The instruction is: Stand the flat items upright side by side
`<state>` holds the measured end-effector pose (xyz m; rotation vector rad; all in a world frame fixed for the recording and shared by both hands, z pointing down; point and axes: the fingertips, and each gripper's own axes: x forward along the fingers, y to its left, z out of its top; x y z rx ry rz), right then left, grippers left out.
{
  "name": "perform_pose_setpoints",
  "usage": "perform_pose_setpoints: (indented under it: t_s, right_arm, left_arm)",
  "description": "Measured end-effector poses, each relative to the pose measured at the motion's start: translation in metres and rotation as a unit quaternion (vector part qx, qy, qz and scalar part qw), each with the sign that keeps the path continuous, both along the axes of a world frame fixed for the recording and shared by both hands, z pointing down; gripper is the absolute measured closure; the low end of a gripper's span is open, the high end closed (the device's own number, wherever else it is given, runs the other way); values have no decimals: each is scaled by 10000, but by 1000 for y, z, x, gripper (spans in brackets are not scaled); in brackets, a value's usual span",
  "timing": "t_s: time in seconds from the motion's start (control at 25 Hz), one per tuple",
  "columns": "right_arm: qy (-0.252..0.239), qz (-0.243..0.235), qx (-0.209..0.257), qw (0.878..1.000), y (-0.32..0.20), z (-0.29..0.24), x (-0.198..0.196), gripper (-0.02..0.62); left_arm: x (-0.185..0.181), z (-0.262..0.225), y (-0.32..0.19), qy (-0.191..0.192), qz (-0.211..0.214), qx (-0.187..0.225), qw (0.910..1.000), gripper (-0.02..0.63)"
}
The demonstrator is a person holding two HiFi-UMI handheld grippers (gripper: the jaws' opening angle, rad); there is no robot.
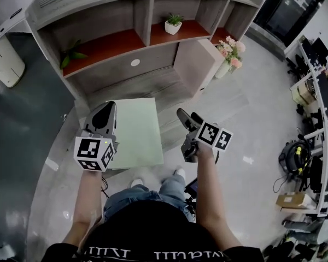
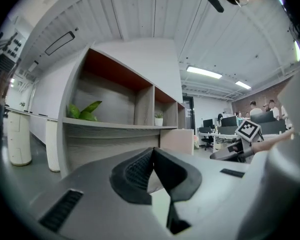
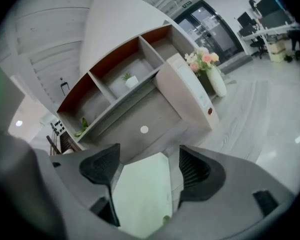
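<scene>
No flat items show in any view. A small pale green table [image 1: 138, 138] stands in front of me with a bare top. My left gripper [image 1: 105, 110] hovers over the table's left edge; in the left gripper view its pads [image 2: 140, 169] meet at the tip, shut on nothing. My right gripper [image 1: 188, 115] is held just off the table's right edge. Its jaws stand apart in the right gripper view [image 3: 147, 166], with the green table top [image 3: 140, 194] showing between them.
A grey shelf unit [image 1: 126, 42] with red-brown compartments stands beyond the table. It holds a leafy plant [image 1: 71, 54] and a small white potted plant [image 1: 173, 24]. A vase of flowers [image 1: 229, 53] stands at its right end. Desks and chairs [image 1: 317, 102] lie far right.
</scene>
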<state>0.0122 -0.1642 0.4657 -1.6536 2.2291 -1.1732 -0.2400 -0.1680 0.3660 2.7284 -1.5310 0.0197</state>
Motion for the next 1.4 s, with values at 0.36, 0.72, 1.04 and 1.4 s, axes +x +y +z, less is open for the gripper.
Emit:
perform_pose_setpoints:
  t_s: [0.36,0.72,1.04,1.4]
  right_arm:
    - [726,-722,-1058,9891,16,88,-57,216]
    - [1586,-1254,-2167,9551,11,162,-81,232]
    - [1921,-1447,-2528,9371,21,166,-60,215]
    - [891,-983,-2953,9462,68,178,-13,215]
  left_arm:
    - [-30,41,8,131,-80,-417,9990,594]
    - [-37,77,11,195,-145,-799,9965,594]
    - [-33,83,6,255,-119,-869,9958,594]
    - [-9,88,-3,257,147,-922,9953,594]
